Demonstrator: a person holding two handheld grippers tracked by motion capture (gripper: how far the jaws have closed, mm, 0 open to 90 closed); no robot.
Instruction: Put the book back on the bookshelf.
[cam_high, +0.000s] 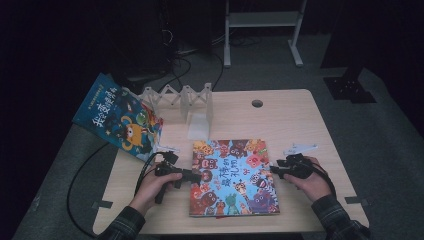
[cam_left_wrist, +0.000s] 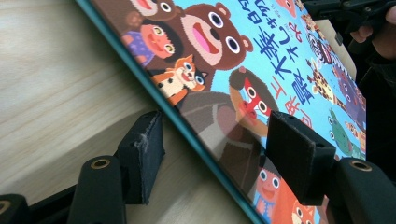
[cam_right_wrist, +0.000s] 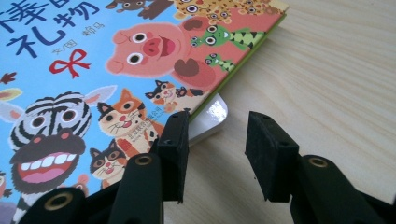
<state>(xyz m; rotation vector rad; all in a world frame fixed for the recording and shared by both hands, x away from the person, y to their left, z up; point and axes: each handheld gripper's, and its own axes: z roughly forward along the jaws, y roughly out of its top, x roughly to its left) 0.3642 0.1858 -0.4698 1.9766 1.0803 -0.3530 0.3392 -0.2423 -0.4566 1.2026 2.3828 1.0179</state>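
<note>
Flat on pale wooden tabletop (cam_high: 295, 120): bright cartoon-animal picture book (cam_high: 232, 176). Left gripper (cam_left_wrist: 219, 149) released, straddling the spine edge; right gripper (cam_right_wrist: 217, 154) released at the opposite edge. Risk: shallow bite, glossy cover slipping free.

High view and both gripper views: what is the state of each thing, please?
Animal book: closed, flat on the table, a white corner showing beneath its right edge.
Blue book: closed, hanging over the table's left edge.
Left tool: open, straddling the animal book's edge.
Right tool: open, at the opposite edge.
White rack: standing, empty.
</note>
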